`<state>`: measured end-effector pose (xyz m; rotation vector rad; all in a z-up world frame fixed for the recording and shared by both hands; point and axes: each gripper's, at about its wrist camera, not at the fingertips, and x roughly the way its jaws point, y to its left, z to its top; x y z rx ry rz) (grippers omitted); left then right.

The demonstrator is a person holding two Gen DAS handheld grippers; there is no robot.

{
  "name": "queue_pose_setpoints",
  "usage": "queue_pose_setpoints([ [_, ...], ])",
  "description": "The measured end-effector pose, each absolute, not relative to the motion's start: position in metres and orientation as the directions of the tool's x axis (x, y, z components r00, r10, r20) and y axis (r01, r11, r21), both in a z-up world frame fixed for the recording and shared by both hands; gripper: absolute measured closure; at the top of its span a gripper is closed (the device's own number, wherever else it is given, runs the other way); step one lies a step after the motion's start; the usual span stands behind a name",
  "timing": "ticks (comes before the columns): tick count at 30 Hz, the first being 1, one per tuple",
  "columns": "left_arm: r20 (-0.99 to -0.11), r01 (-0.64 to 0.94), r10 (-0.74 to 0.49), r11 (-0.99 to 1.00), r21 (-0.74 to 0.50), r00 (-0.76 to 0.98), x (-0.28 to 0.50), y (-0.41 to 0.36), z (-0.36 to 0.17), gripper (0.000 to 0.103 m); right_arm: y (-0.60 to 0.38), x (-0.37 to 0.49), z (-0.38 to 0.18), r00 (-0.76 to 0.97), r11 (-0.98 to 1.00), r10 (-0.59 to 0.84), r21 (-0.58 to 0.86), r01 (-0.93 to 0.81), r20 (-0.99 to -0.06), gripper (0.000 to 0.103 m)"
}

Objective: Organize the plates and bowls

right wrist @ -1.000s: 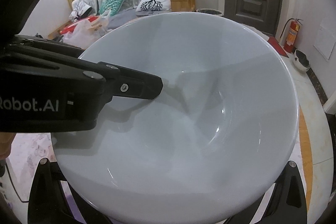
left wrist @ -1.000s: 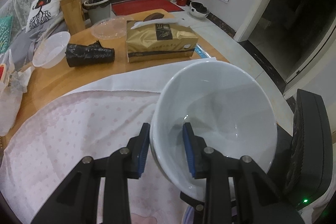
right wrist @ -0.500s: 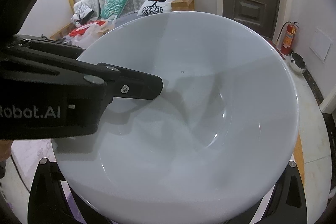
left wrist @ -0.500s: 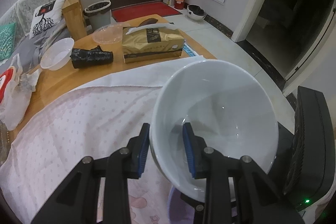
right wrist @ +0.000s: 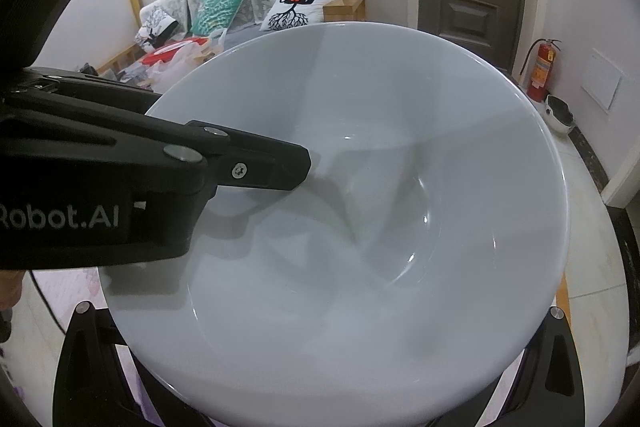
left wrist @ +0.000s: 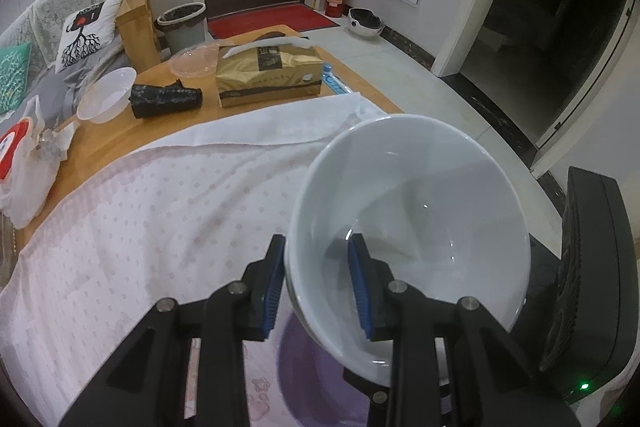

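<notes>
Left gripper (left wrist: 318,281) pinches the bowl (left wrist: 420,227) rim, one pad inside, bowl tilted opening up-left; right gripper's jaws hidden under it, state unclear.

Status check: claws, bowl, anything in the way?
Left claw shut on bowl rim, bowl raised and tilted above cloth. Right claw's fingers hidden under bowl, state unclear. Tissue box far off.

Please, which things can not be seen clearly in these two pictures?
- Right wrist view: the white bowl hides the right gripper's fingertips, so its state is unknown.
- Left wrist view: the left gripper and bowl hide the purple thing below.
- Left wrist view: print on the gold tissue box is too small.
</notes>
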<state>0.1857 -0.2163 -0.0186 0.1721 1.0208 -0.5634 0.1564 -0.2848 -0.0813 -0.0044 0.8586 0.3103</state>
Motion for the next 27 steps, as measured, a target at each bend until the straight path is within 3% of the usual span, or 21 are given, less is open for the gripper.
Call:
queue_pose_setpoints([
  [27, -0.86, 0.512, -0.38, 0.842, -0.169, 0.342, 0.127, -0.21, -0.05, 0.076, -0.286, 0.101, -0.103, 0.554, 0.957, 0.256, 0.125, -0.263, -0.792, 0.003],
])
